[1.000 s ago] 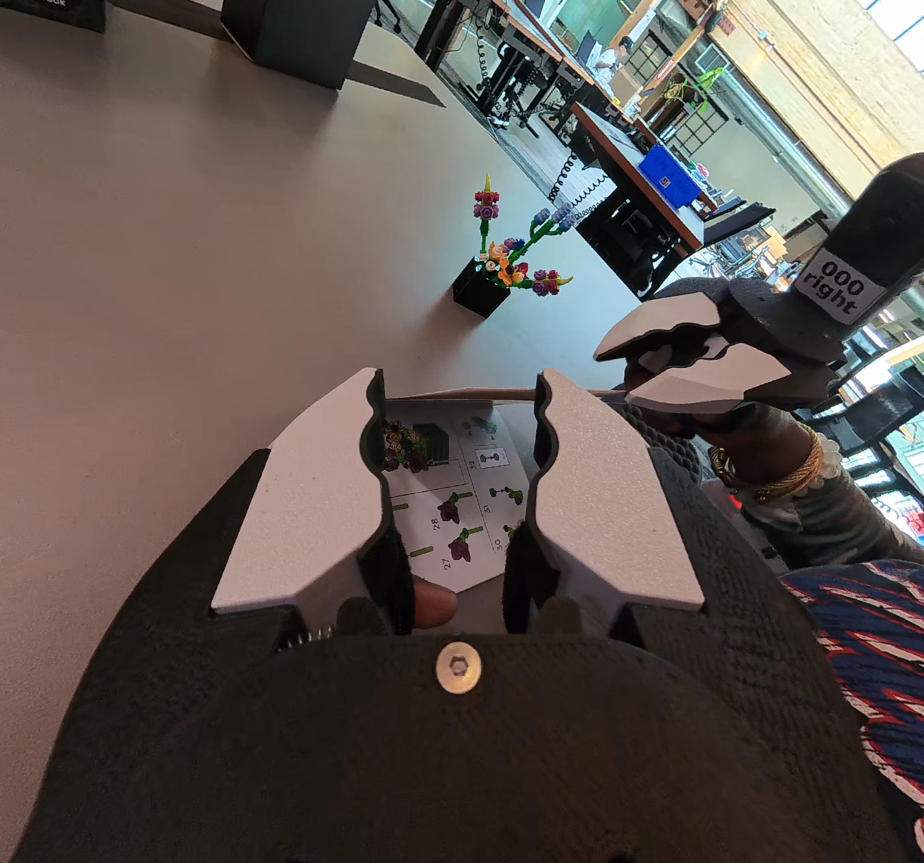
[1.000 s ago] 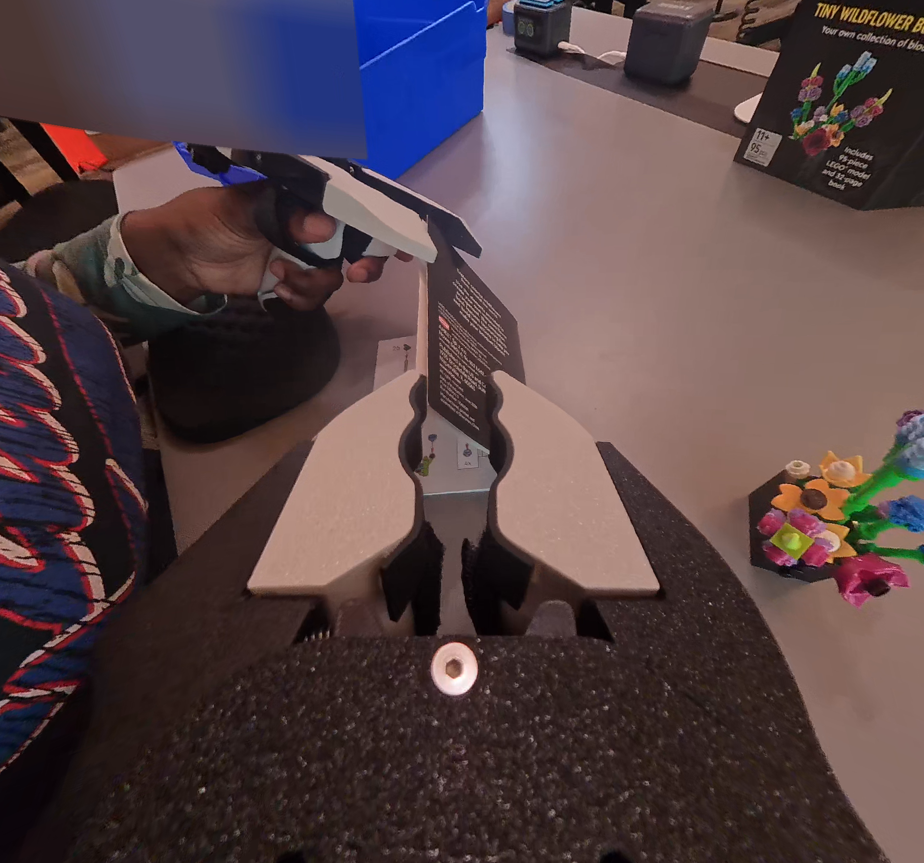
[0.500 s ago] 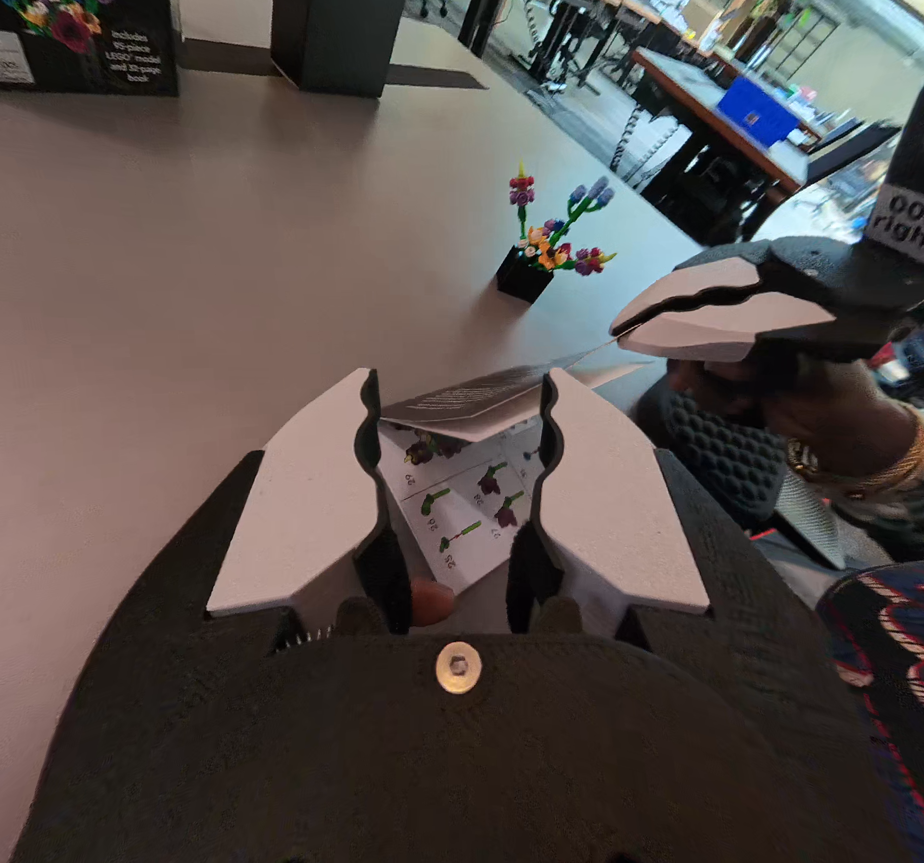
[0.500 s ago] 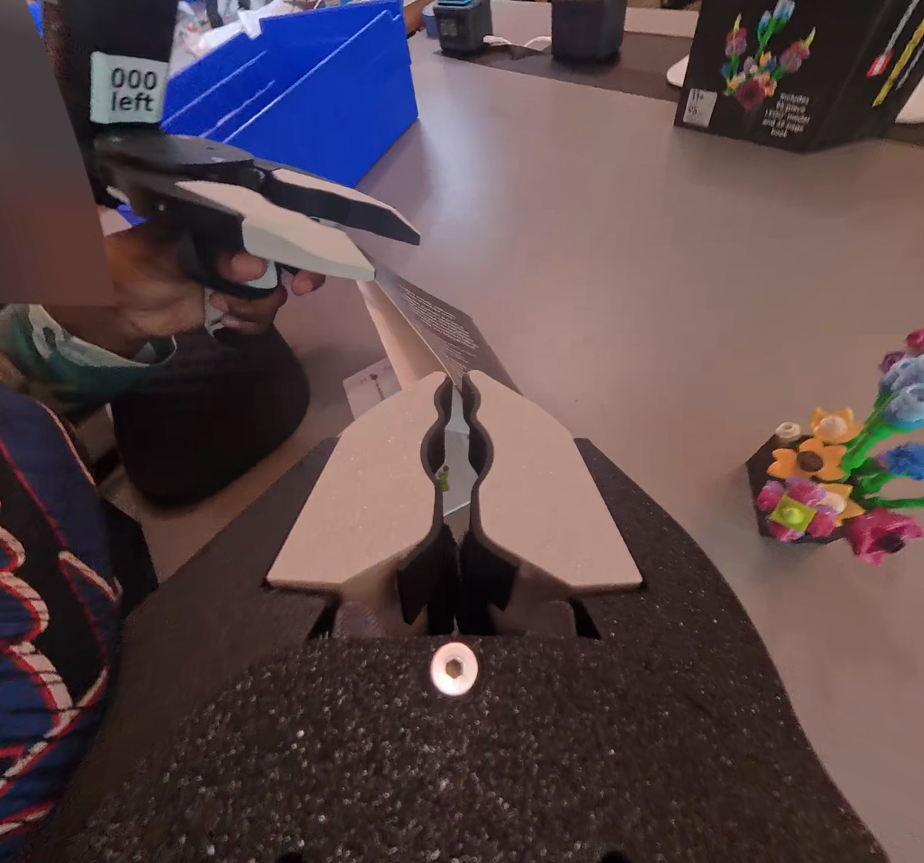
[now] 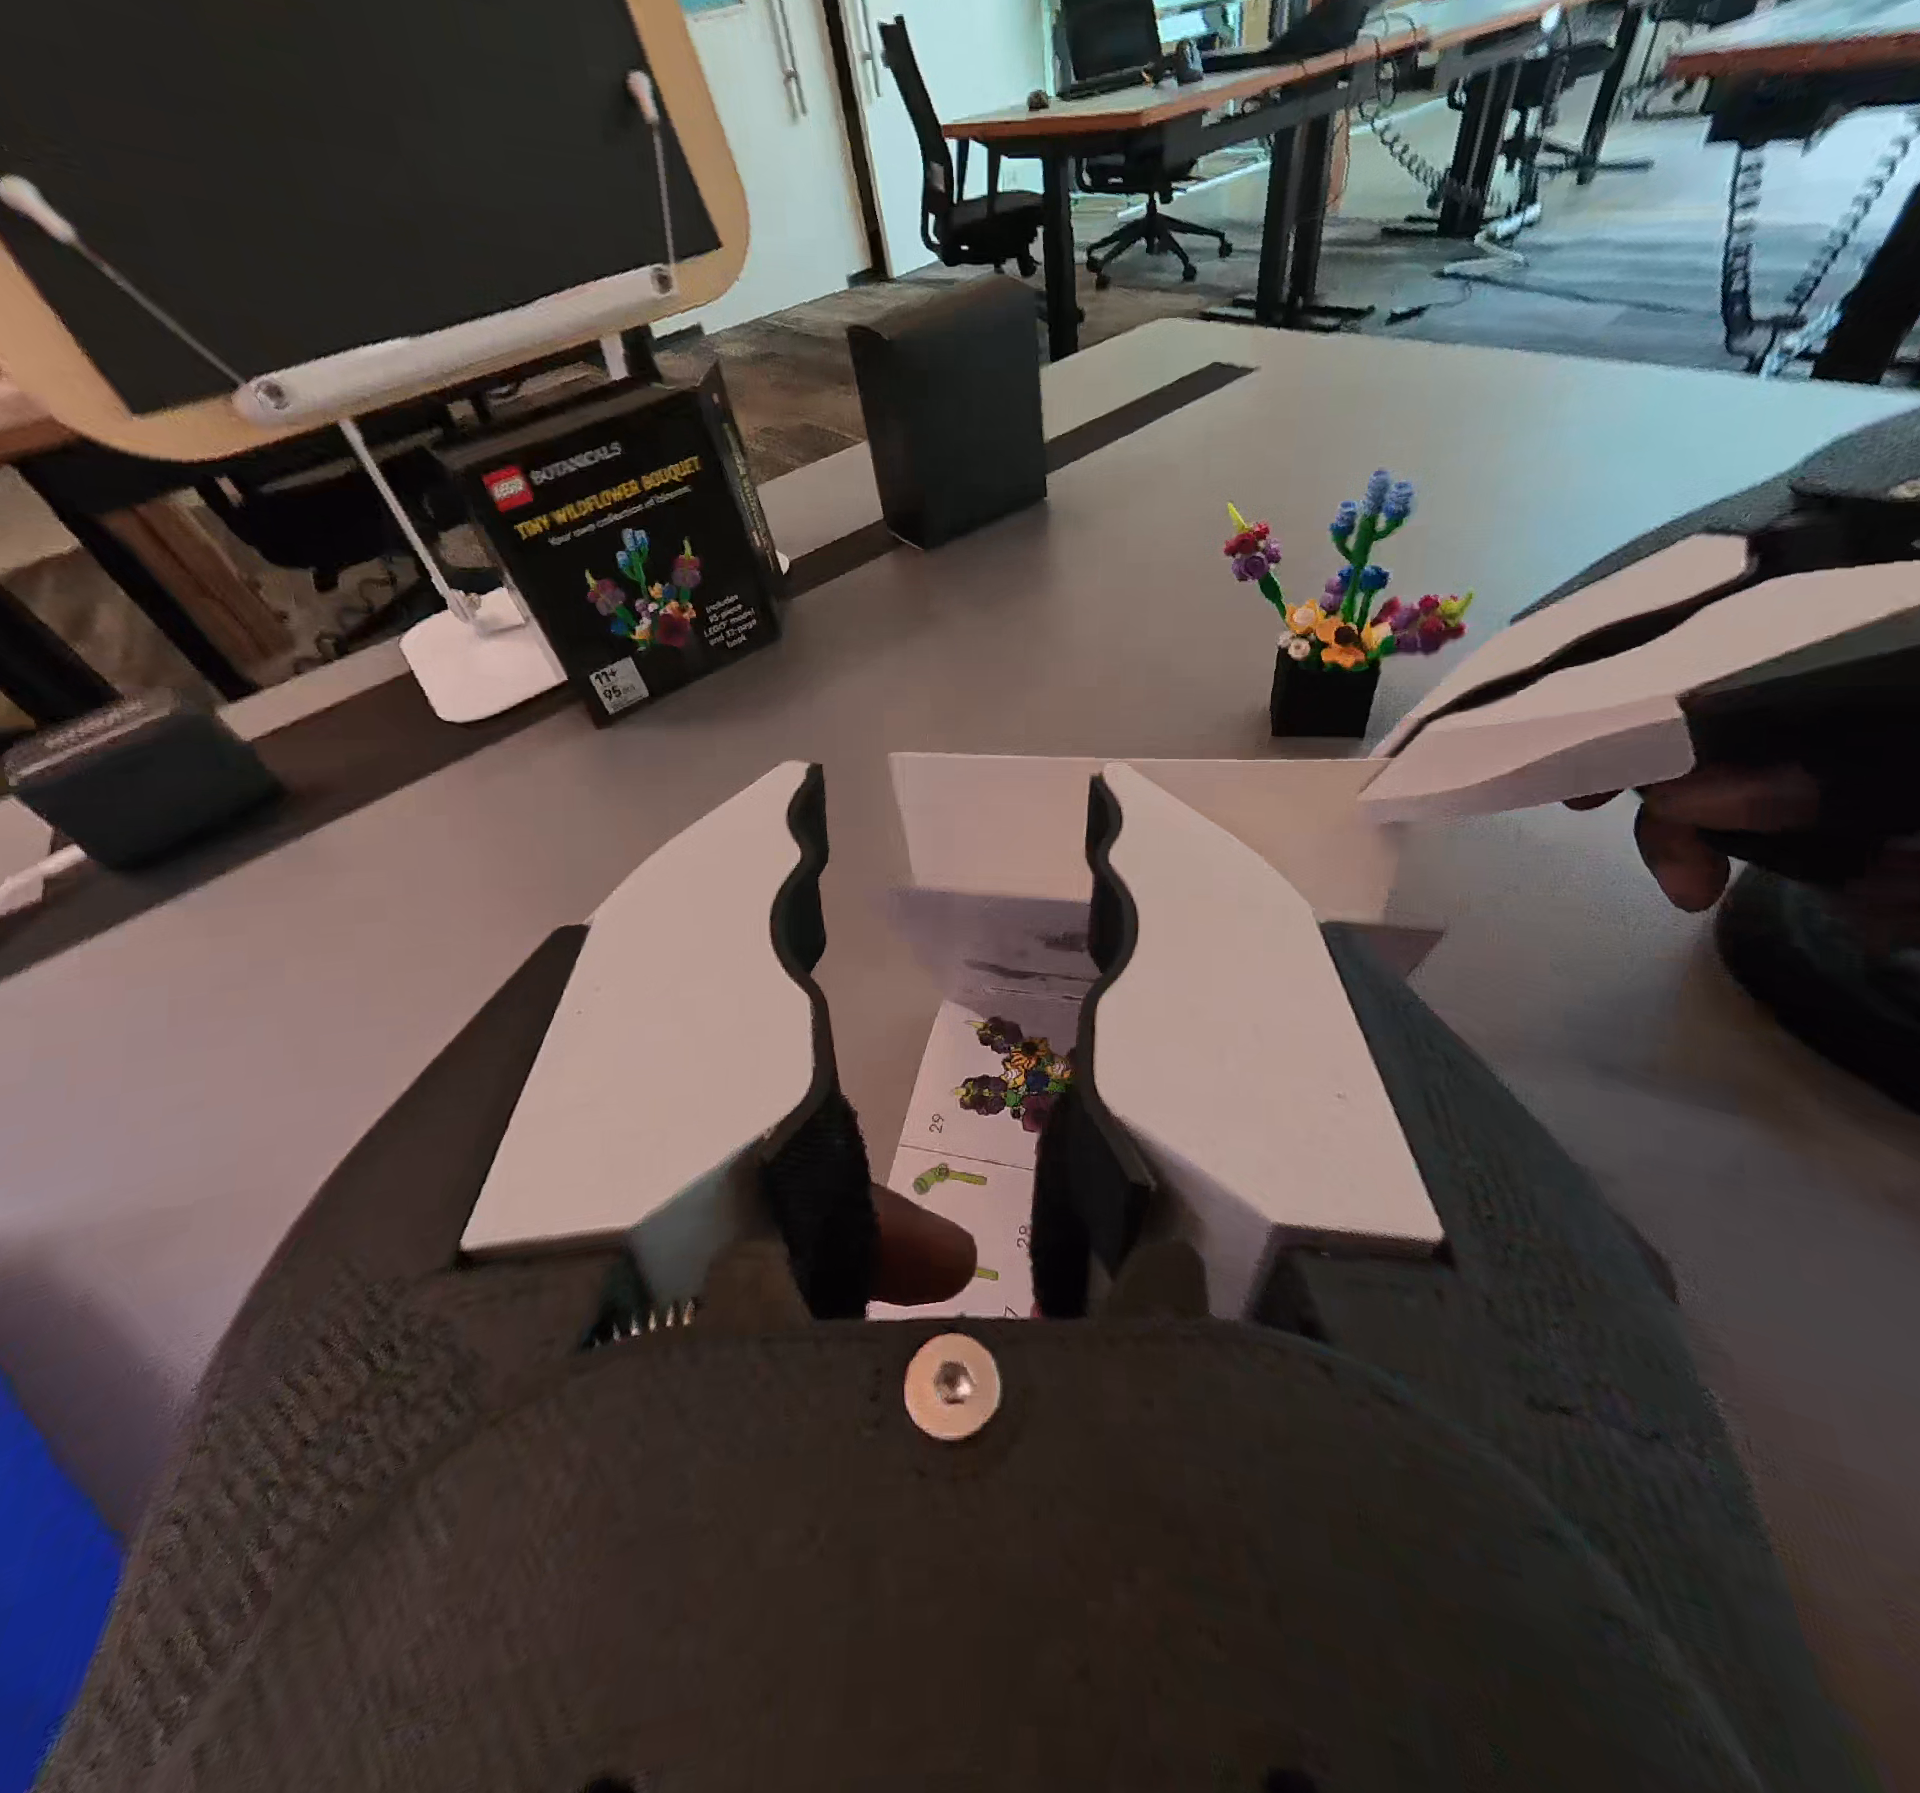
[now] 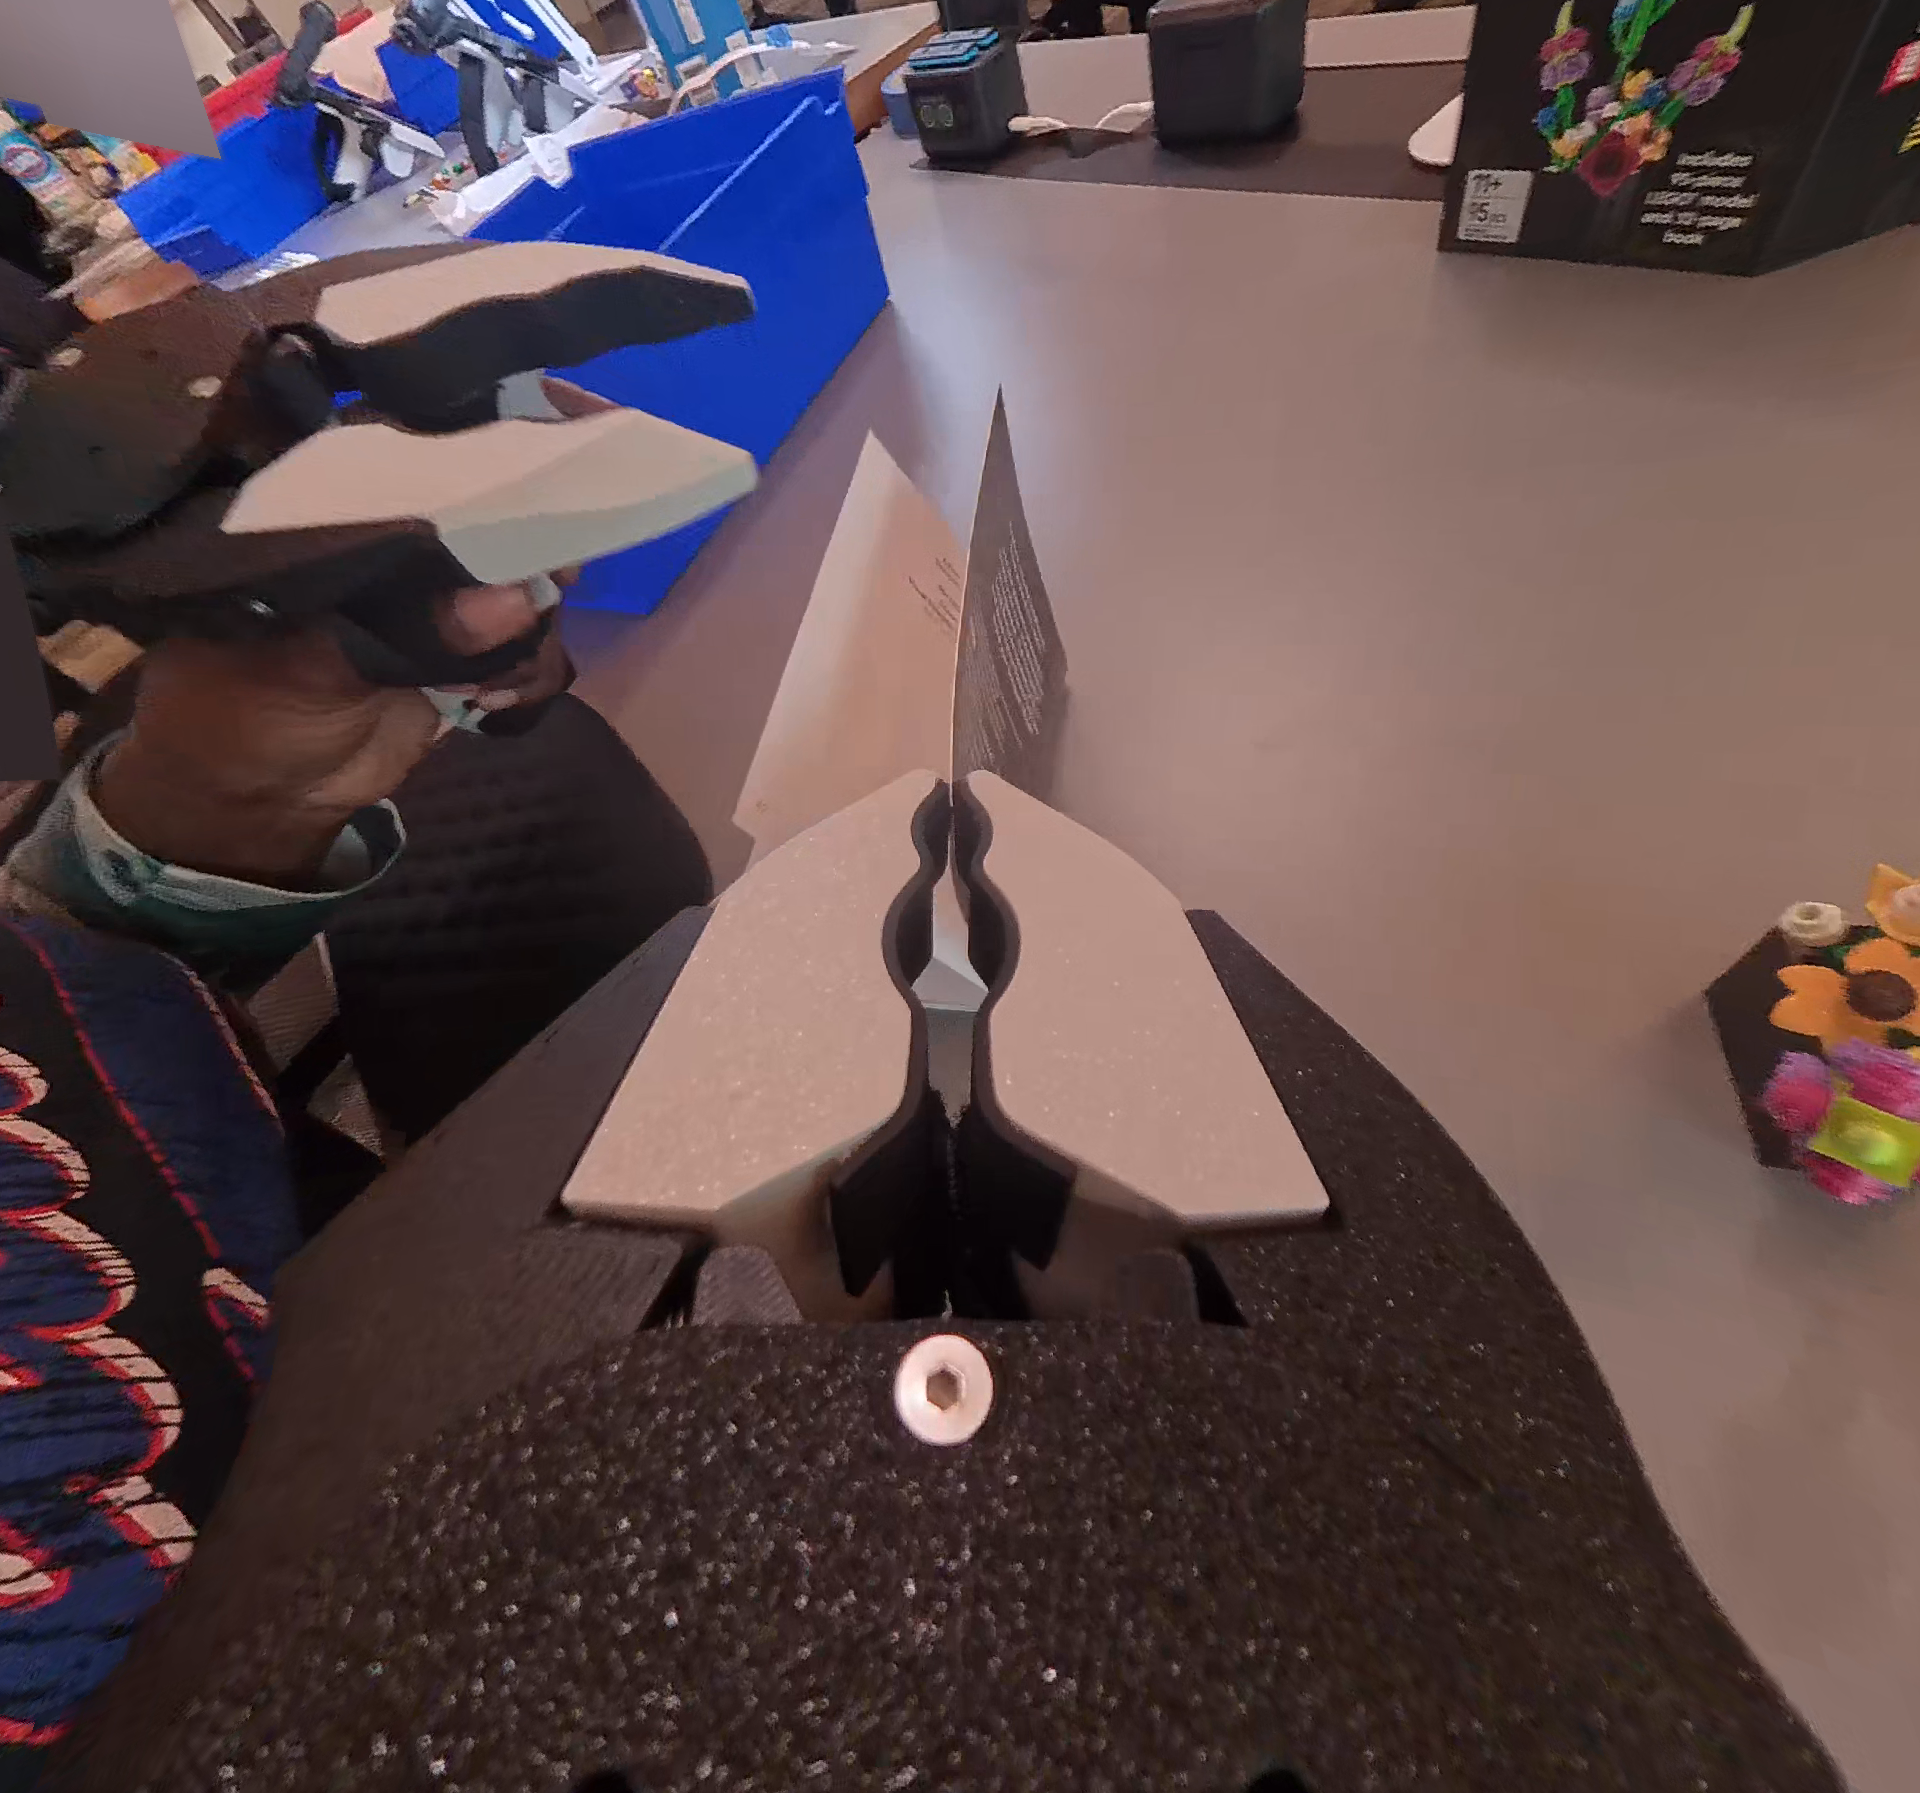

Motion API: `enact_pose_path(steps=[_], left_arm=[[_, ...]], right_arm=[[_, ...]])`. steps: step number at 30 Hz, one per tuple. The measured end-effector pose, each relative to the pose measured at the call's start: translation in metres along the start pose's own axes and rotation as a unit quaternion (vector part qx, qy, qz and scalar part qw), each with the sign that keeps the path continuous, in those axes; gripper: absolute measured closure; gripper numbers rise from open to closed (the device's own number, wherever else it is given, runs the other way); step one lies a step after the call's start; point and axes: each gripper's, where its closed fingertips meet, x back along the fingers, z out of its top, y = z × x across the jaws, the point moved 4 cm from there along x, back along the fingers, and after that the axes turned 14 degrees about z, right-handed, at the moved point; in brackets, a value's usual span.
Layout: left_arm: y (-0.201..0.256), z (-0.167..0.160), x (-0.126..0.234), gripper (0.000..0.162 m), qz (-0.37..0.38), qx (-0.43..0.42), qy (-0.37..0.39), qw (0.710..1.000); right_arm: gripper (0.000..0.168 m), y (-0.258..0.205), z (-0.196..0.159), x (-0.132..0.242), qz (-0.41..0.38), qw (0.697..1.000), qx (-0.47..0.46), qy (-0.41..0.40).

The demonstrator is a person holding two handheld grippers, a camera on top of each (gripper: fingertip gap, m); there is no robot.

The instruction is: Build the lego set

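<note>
Right claw point(image 6: 950, 793) clamped on the lifted back cover of the instruction booklet point(image 6: 1003, 621), the 2 fingers pressed together with the sheet's edge running between them, cover standing upright and pointing toward 12 o'clock in the right wrist view. Left claw point(image 5: 954, 808) held apart, gap wide, nothing gripped; open booklet pages point(image 5: 987, 1109) visible through that gap, printed with small flower diagrams, lying flat on the grey tabletop point(image 5: 312, 912). Same left claw point(image 6: 727, 393) seen at 10 o'clock in the right wrist view, carried by a hand point(image 6: 281, 725), hovering just beside the raised cover without touching it. Right claw point(image 5: 1392, 767) entering the left wrist view from 3 o'clock, tips shut on the pale cover's far corner. Finished lego flower bouquet point(image 5: 1340, 621) in its black pot standing upright on the tabletop at 1 o'clock, well apart from the booklet; same bouquet point(image 6: 1849, 1068) at 3 o'clock in the right wrist view. Black lego box point(image 5: 634, 569) upright at 11 o'clock beyond the left claw, near a white stand foot. Blue bin point(image 6: 727, 216) at 11 o'clock behind the left claw.
</note>
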Motion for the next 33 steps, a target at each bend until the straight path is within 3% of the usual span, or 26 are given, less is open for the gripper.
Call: enact_pose_path(steps=[4, 8, 12, 14, 26, 29, 33], left_arm=[[0.022, -0.008, -0.001, 0.136, -0.044, -0.082, -0.034, 0.995], [0.027, -0.051, 0.0, 0.142, -0.103, -0.161, -0.2, 0.961], [0.023, -0.1, 0.0, 0.142, -0.165, -0.168, -0.338, 0.911], [0.017, -0.101, -0.007, 0.143, -0.17, -0.14, -0.332, 0.917], [-0.007, -0.098, -0.064, 0.136, -0.157, -0.188, -0.294, 0.924], [-0.009, -0.097, -0.052, 0.133, -0.15, -0.193, -0.312, 0.918], [0.002, -0.083, -0.012, 0.126, -0.192, -0.119, -0.364, 0.903]], right_arm=[[0.168, -0.005, 0.0, -0.005, 0.001, 1.0, -0.005, 0.003], [0.168, 0.003, 0.0, 0.004, -0.035, 0.999, -0.012, 0.015], [0.168, 0.013, -0.006, 0.019, -0.074, 0.996, -0.035, 0.04], [0.168, 0.017, -0.01, 0.028, -0.101, 0.993, -0.033, 0.044], [0.165, 0.011, -0.038, 0.045, -0.2, 0.98, -0.011, 0.009], [0.164, 0.011, -0.035, 0.044, -0.219, 0.976, 0.006, 0.002], [0.164, 0.011, -0.033, 0.044, -0.23, 0.973, 0.015, -0.015]])
